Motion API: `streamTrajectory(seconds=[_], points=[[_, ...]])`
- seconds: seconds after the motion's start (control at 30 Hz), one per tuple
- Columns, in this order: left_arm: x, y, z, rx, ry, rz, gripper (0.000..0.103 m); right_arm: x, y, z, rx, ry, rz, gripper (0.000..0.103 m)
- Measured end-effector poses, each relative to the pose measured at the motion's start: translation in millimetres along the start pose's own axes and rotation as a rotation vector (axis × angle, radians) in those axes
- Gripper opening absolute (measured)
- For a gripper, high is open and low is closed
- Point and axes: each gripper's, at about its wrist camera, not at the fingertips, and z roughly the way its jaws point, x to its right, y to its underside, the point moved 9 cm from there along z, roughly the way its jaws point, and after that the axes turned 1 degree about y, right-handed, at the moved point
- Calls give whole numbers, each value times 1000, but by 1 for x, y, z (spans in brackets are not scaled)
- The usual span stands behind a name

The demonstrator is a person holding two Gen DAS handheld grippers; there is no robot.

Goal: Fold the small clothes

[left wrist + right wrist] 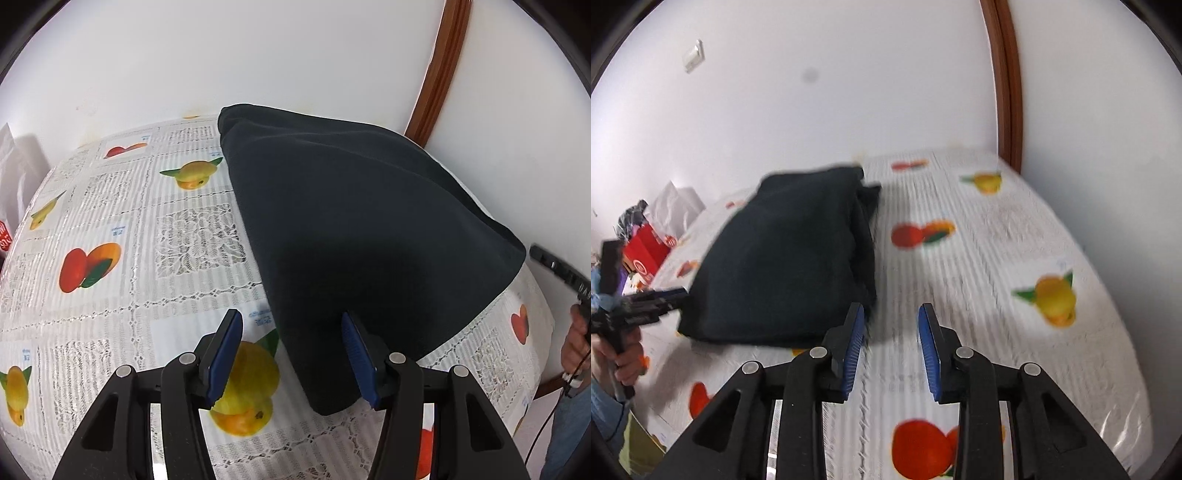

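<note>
Dark navy folded cloth garment (369, 236) lies flat on the fruit-print lace-covered desk (110, 206), its near edge by the left gripper (291, 360) fingers, both sets released, empty. Right gripper (891, 347) beside it. Fold looks done; next: press flat or fold once more.

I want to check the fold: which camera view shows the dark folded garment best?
The left wrist view: the dark folded garment appears large and sharp on the fruit-patterned tablecloth. The right wrist view shows it smaller and motion-blurred, though its stacked edge layers are visible.
</note>
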Motion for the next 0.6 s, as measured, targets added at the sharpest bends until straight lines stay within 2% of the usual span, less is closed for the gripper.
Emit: streamTrajectory(seconds=[0.13,0.3,0.33,0.37,0.4,0.47,0.53,0.6], points=[[5,2,2,-7,4,10,53,-22,-24,26,18,-32,-25,31],[8,13,5,-30,-1,16,55,-41,-40,88,-46,-42,22,30],[7,14,6,-31,-2,14,55,-37,-40,101,-66,-26,45,21],[6,15,6,-31,-2,12,55,-35,-39,105,-71,-18,58,7],[6,15,6,-32,2,9,56,-29,-40,105,-44,-18,82,3],[4,15,5,-30,10,10,56,-16,-41,98,18,-46,131,3],[4,14,5,-27,18,18,57,-9,-34,99,5,-75,185,3],[4,14,6,-29,18,30,57,-11,-28,98,-3,-63,154,3]])
